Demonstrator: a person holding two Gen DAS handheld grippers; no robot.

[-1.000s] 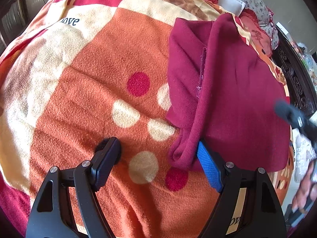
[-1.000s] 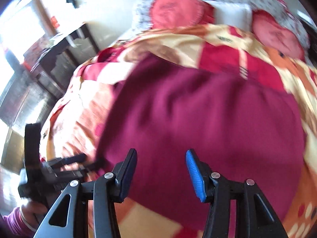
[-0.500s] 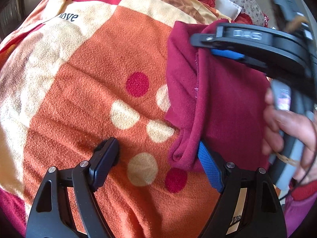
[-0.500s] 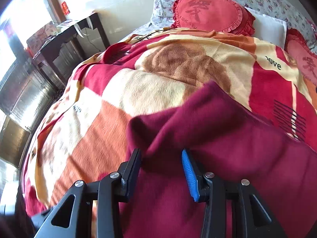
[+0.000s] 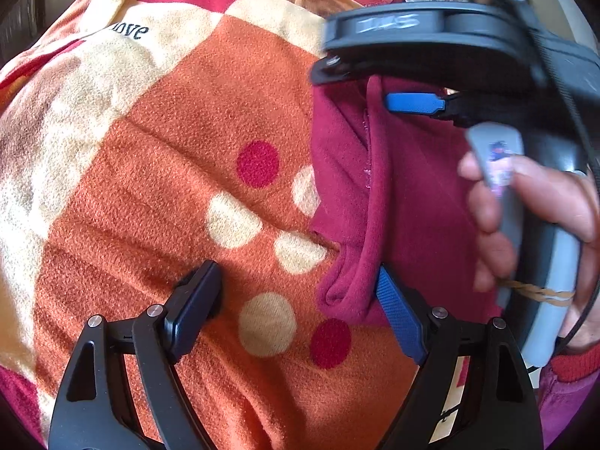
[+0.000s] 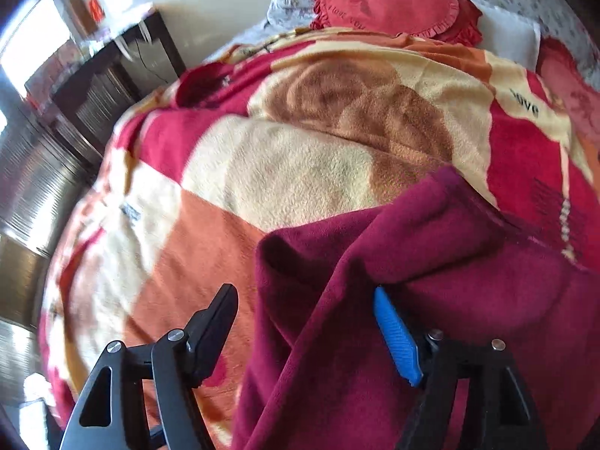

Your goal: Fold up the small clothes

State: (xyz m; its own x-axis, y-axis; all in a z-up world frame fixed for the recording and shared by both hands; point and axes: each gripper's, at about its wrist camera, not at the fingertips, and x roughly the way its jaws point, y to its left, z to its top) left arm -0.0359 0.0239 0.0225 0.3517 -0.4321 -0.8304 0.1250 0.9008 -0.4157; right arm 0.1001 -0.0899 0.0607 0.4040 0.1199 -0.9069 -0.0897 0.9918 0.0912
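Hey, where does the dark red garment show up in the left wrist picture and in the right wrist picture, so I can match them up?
Left wrist: the dark red garment fills the right-centre, its rolled edge beside the blue finger pad.
Right wrist: it covers the lower right, its folded edge rising toward centre.
Shared landmark: the word "love" printed on the blanket.

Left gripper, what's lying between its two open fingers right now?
In the left wrist view, the left gripper spans bare orange blanket with pale dots; the maroon garment edge sits against its blue finger.
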